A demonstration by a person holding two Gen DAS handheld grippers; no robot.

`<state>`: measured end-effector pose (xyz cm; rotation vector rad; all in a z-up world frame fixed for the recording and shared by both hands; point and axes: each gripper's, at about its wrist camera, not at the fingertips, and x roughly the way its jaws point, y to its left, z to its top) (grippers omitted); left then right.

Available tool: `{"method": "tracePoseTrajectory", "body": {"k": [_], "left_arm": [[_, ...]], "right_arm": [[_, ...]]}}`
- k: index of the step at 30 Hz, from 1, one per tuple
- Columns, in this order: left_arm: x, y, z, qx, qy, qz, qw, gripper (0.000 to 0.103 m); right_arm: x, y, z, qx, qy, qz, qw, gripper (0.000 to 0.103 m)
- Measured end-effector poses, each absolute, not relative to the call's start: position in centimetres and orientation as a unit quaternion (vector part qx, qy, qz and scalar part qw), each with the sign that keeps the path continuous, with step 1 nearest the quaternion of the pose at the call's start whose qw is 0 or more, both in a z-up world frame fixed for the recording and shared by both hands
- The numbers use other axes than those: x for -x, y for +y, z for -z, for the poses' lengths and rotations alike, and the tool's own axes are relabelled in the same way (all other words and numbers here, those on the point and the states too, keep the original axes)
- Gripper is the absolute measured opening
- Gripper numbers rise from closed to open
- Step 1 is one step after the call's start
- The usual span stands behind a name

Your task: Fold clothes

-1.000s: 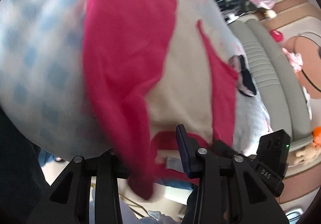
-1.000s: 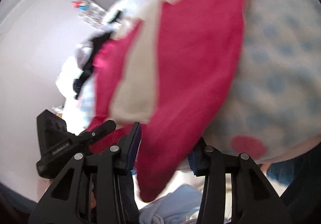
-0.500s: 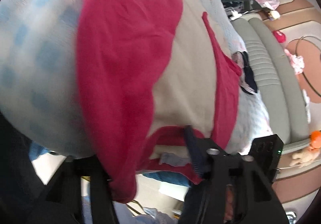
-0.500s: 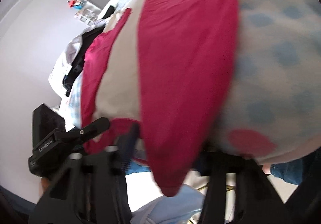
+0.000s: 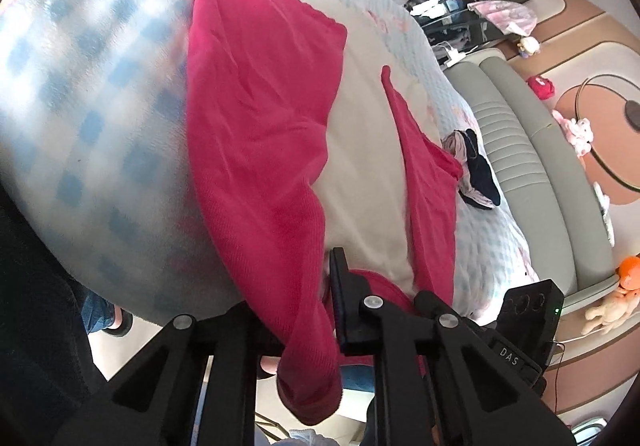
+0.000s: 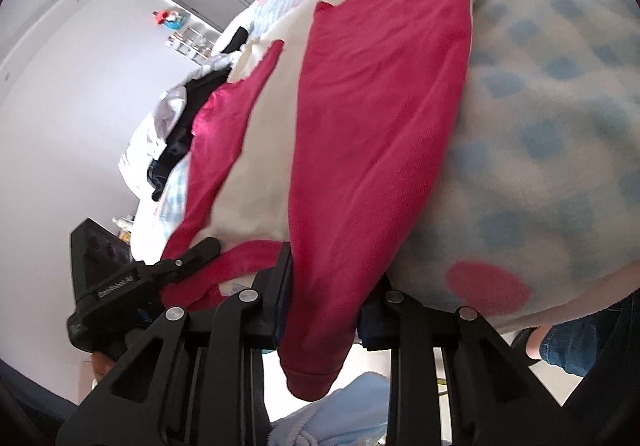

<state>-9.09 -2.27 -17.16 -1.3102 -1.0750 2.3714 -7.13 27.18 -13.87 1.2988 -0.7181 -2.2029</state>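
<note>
A pink and cream garment (image 5: 260, 118) lies spread on a bed, its pink sleeves hanging over the near edge. In the left wrist view my left gripper (image 5: 292, 310) has one pink sleeve running between its fingers, and the right gripper's body (image 5: 528, 326) shows at lower right. In the right wrist view my right gripper (image 6: 324, 298) has the other pink sleeve (image 6: 360, 166) between its fingers, its cuff dangling below. The left gripper (image 6: 120, 282) shows at left by the collar. Cloth hides the fingertips.
A blue-checked fleece blanket (image 5: 80, 106) covers the bed beside the garment. A pile of dark and white clothes (image 6: 176, 134) lies at the bed's far side. A grey padded headboard (image 5: 520, 150) and a round rug (image 5: 600, 134) are in the left wrist view.
Both grippers have moved down and back along the sleeves. The garment now lies flatter and more spread on the bed, and more of the room shows.
</note>
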Motion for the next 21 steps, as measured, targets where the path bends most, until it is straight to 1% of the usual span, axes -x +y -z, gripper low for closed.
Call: {"method": "tracePoseTrajectory", "body": {"k": [1, 3, 5, 6, 7, 9, 11, 13, 16, 18, 19, 20, 21], "left_arm": [[9.2, -2.3, 17.4, 0.451, -0.370, -0.805, 0.112, 0.015], [9.3, -2.4, 17.8, 0.459, -0.378, -0.796, 0.111, 0.018], [9.7, -2.6, 18.5, 0.473, -0.388, -0.782, 0.115, 0.015], [9.9, -2.5, 17.5, 0.467, -0.376, -0.791, 0.119, 0.014], [10.2, -2.4, 16.6, 0.461, -0.364, -0.800, 0.123, 0.011], [10.7, -2.1, 14.6, 0.449, -0.339, -0.816, 0.132, 0.009], [11.3, -1.9, 12.7, 0.436, -0.313, -0.832, 0.140, 0.009], [12.0, -1.7, 10.8, 0.423, -0.288, -0.846, 0.149, 0.009], [17.5, -1.6, 7.2, 0.404, -0.248, -0.866, 0.158, 0.008], [22.8, -1.9, 5.0, 0.393, -0.248, -0.869, 0.170, 0.010], [25.9, -2.5, 4.3, 0.395, -0.262, -0.865, 0.165, 0.013], [28.7, -3.0, 3.7, 0.397, -0.274, -0.861, 0.159, 0.016], [30.3, -3.5, 3.1, 0.399, -0.281, -0.861, 0.143, 0.028]], "right_arm": [[7.2, 27.2, 13.8, -0.475, -0.263, 0.804, 0.244, 0.029], [7.3, 27.1, 13.5, -0.475, -0.263, 0.801, 0.251, 0.036], [7.4, 27.1, 13.3, -0.475, -0.263, 0.799, 0.259, 0.036], [7.4, 27.0, 13.2, -0.476, -0.263, 0.797, 0.262, 0.034], [7.5, 27.0, 13.0, -0.476, -0.263, 0.796, 0.266, 0.033], [7.5, 26.9, 12.8, -0.476, -0.264, 0.793, 0.273, 0.022], [7.8, 26.9, 12.4, -0.475, -0.263, 0.792, 0.281, 0.020], [9.6, 27.0, 10.5, -0.462, -0.257, 0.797, 0.291, 0.019], [12.5, 27.1, 7.5, -0.441, -0.246, 0.807, 0.306, 0.018], [16.4, 27.1, 4.4, -0.410, -0.231, 0.829, 0.302, 0.018], [18.4, 27.1, 3.1, -0.394, -0.228, 0.840, 0.297, 0.019], [20.6, 27.3, 2.1, -0.384, -0.231, 0.847, 0.287, 0.028], [22.7, 27.5, 1.2, -0.377, -0.235, 0.854, 0.272, 0.043]]}}
